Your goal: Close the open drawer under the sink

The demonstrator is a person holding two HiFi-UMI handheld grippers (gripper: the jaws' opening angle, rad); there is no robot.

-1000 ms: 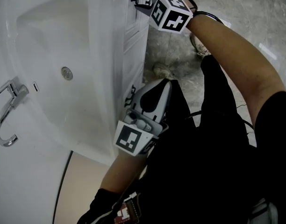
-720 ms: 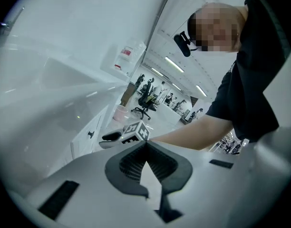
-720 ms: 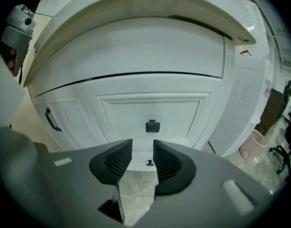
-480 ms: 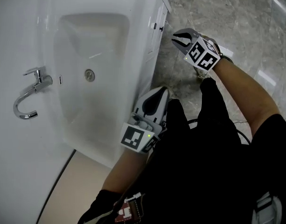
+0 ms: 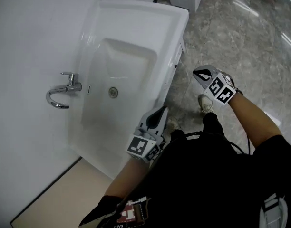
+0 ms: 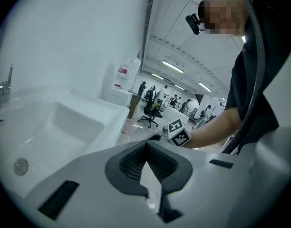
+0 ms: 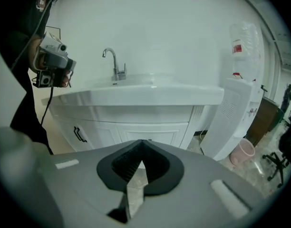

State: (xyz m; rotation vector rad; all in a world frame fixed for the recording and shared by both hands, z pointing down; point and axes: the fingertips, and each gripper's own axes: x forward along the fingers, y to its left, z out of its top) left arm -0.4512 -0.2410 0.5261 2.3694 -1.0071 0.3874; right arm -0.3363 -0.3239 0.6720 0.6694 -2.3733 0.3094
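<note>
Your right tongs have just been closing and are now shut on nothing. The left tongs are shut and empty too. The drawer under the sink looks flush, though it is partly hidden. Check its front, and push squarely if any gap shows.

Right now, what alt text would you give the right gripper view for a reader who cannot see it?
A white sink cabinet with its fronts looking flush fills the middle, a faucet above. The right hand-held gripper, jaws just closed on nothing, points at it; the left hand-held gripper shows upper left.
</note>
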